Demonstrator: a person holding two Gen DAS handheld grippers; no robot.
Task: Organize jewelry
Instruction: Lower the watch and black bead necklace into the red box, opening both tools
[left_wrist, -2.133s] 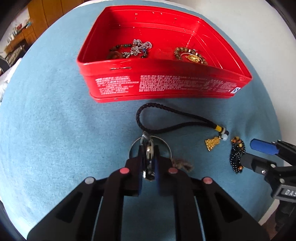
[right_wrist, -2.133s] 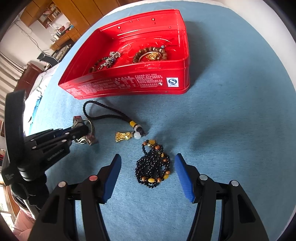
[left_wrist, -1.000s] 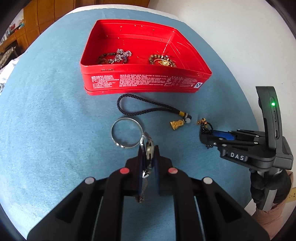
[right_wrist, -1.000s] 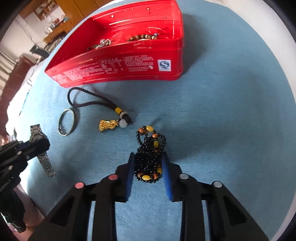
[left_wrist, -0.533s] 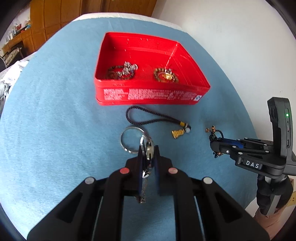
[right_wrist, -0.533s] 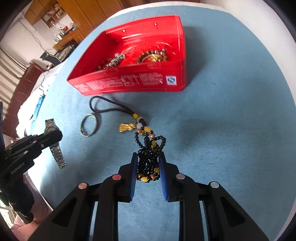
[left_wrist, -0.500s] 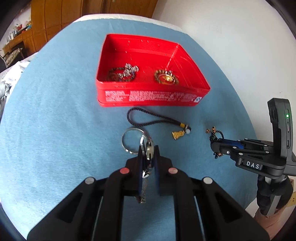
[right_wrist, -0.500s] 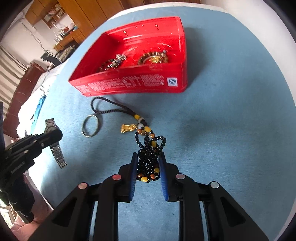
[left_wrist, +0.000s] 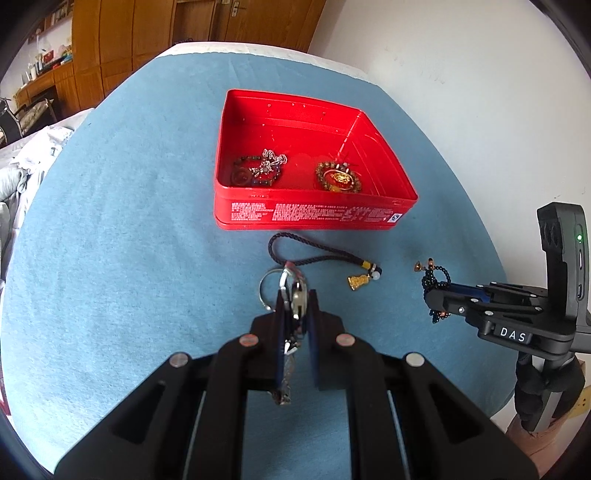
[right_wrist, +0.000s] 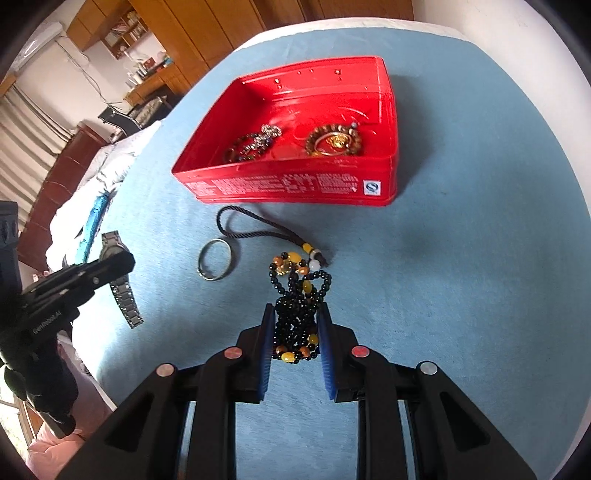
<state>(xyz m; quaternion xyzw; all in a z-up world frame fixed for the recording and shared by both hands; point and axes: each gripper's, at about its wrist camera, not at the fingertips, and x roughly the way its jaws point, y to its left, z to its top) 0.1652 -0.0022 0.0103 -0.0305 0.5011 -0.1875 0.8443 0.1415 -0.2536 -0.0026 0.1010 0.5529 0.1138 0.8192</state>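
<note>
- Left tongs (left_wrist: 295, 314) are clenching a metal watch (left_wrist: 297, 301) at mid-frame — its stiff band is dangling, probably heavyish.
- Right tongs (right_wrist: 294, 325) are pinching a floppy bead necklace (right_wrist: 295, 325), bunched mid-strand, below the red tin (right_wrist: 384, 184) — likely slippery.

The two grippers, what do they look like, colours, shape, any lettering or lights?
Both are black handheld tools with two forked arms carrying round silver and red studs. The right gripper has bright blue finger pads; the left gripper has darker blue ones. Seen from the side, the right one carries white "DAS" lettering, an upright black block with a green light and a black ribbed handle. The left one's side has small white lettering, too blurred to read.
</note>
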